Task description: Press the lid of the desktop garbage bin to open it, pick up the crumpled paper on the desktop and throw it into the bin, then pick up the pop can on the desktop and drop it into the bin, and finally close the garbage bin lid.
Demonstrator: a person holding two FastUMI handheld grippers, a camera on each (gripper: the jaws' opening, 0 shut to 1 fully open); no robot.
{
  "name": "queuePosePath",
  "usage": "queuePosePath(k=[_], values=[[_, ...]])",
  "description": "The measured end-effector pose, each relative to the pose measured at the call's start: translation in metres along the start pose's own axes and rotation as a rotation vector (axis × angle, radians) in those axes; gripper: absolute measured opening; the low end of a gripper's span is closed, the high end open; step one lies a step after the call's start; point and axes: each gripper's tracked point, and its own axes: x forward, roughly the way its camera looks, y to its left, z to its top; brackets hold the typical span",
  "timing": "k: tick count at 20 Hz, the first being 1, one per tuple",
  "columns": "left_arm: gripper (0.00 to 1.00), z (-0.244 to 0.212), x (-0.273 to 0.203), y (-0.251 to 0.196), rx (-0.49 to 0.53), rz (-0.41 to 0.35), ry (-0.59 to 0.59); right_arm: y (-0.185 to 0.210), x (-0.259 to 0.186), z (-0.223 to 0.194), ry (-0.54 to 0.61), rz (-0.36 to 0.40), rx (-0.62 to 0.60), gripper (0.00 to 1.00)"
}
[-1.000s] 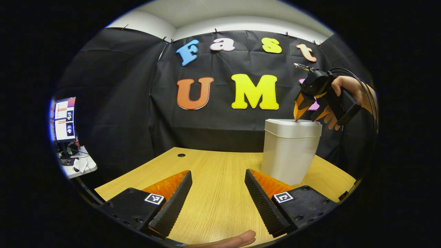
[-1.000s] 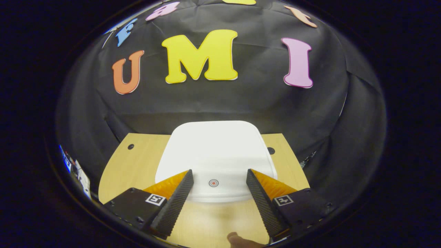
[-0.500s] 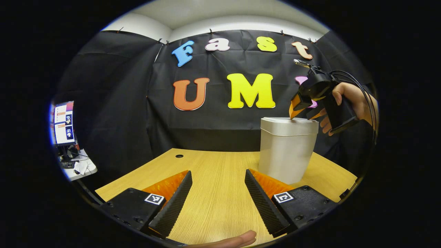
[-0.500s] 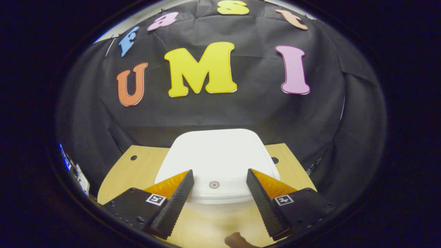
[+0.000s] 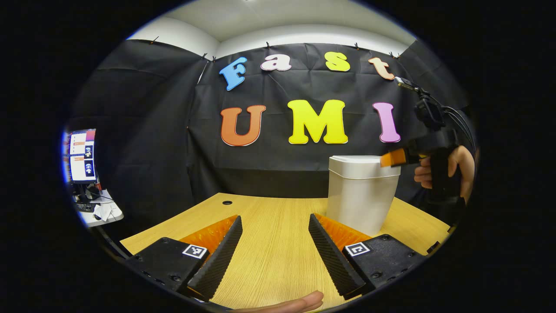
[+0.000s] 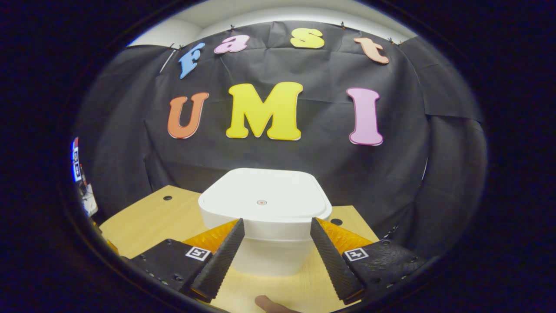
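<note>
A white desktop garbage bin (image 5: 361, 193) stands on the wooden desk (image 5: 273, 243) with its lid (image 6: 263, 199) shut; a small red ring marks the lid's middle. My right gripper (image 6: 276, 250) is open, level with the bin's upper front edge and just short of it. In the left gripper view the same right gripper (image 5: 393, 158) hangs at the bin's right top corner, held by a hand (image 5: 460, 167). My left gripper (image 5: 273, 248) is open over bare desk, left of and nearer than the bin.
A monitor (image 5: 80, 154) and a small side table with clutter (image 5: 102, 211) stand off the desk's left edge. Cable holes (image 5: 227, 202) (image 6: 335, 221) sit near the desk's far edge. Black cloth walls close the back and sides.
My right gripper lifted off the lid, drew back and levelled out from a downward tilt. The lid stays shut. The left gripper barely moved.
</note>
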Motion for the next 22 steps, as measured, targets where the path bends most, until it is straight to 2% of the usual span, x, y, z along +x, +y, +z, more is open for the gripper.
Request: queuePosePath(k=[3, 4, 5, 8, 11, 18, 22], values=[[0.99, 0.0, 0.0, -0.003, 0.014, 0.005, -0.006, -0.01, -0.04, -0.021, -0.088, -0.007, -0.04, 0.98], [0.99, -0.001, 0.001, -0.005, 0.023, 0.008, -0.007, -0.013, -0.054, -0.029, -0.106, -0.011, -0.037, 0.95], [0.99, -0.001, 0.001, -0.007, 0.033, 0.007, -0.007, -0.017, -0.069, -0.036, -0.124, -0.016, -0.028, 0.98], [0.99, -0.001, -0.001, -0.018, 0.051, 0.002, -0.017, -0.026, -0.113, -0.054, -0.181, -0.004, -0.021, 0.95], [0.99, 0.001, -0.006, -0.027, 0.069, -0.002, -0.026, -0.04, -0.144, -0.066, -0.215, -0.014, -0.014, 0.97], [0.99, 0.015, -0.015, -0.02, 0.054, 0.028, -0.066, -0.059, -0.17, -0.087, -0.205, -0.013, 0.054, 0.95], [0.98, 0.016, -0.016, -0.015, 0.05, 0.042, -0.062, -0.057, -0.177, -0.081, -0.237, -0.007, 0.041, 0.97]])
